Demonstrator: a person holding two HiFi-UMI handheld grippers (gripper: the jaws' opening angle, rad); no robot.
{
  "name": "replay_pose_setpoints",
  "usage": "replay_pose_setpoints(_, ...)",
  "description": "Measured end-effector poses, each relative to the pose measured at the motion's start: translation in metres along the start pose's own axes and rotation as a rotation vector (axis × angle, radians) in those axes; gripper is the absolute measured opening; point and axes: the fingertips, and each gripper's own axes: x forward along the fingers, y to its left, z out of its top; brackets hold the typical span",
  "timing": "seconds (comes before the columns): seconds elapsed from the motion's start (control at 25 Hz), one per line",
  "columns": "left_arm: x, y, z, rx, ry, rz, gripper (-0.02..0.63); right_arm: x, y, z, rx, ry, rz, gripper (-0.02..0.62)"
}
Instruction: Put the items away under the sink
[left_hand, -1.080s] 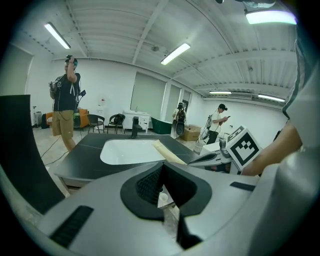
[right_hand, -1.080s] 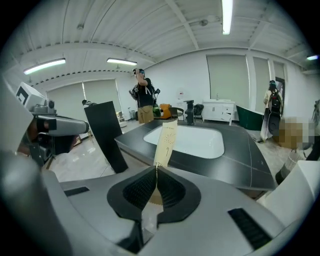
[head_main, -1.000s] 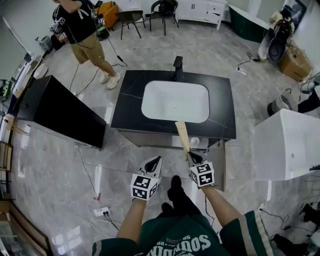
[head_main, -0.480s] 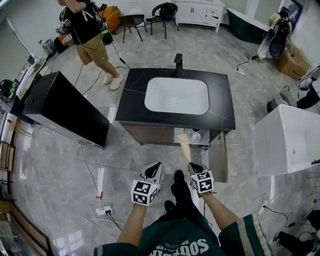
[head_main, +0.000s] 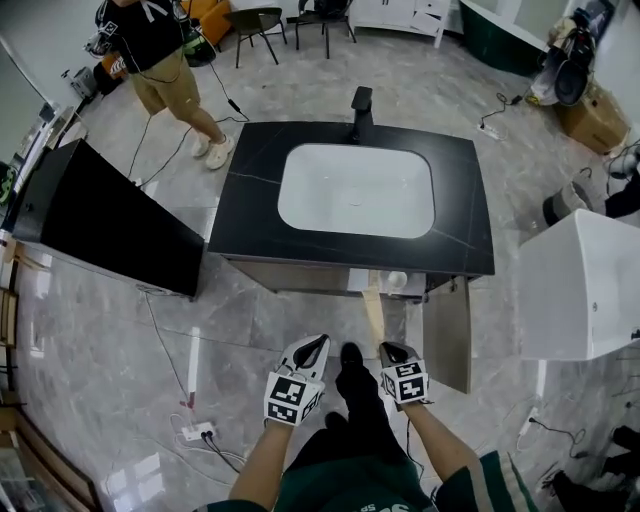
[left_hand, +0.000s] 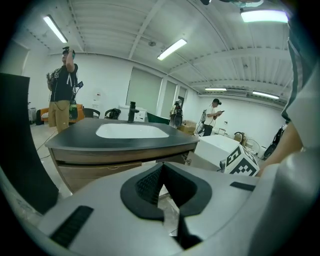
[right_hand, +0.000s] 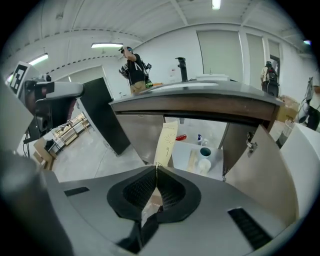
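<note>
Both grippers have dropped vs a sec ago; the R gripper (head_main: 392, 352), jaws pinched on the foot of a pale flat strip (head_main: 374, 316), now aims it below the countertop (head_main: 250, 215), not over its edge; strip tip sits just before the open cabinet (right_hand: 183, 148) under the sink (head_main: 355, 190), door (head_main: 447, 335) swung wide. L gripper (head_main: 312, 346) is beside it, tips together on nothing; strip isn't inside yet, so sliding it in near the cup (right_hand: 205, 152) looks next.
</note>
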Motion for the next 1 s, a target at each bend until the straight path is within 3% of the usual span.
replay_pose_setpoints(0.24,0.076,0.058,-0.078,-0.008,-0.024,0.017,0.009,0.112,-0.038,-0.010,-0.024,-0.034,0.002,0.044)
replay_pose_setpoints(0.6,0.151,0.103,-0.193,-0.038,-0.053,0.008,0.010,0.242,-0.104,-0.021,0.030,-0.110,-0.060,0.044)
replay_pose_setpoints(1.0,0.200,0.137,-0.288,0.051,-0.114,0.005,0.009,0.354,-0.146,-0.052,0.039,-0.181,-0.080,0.044)
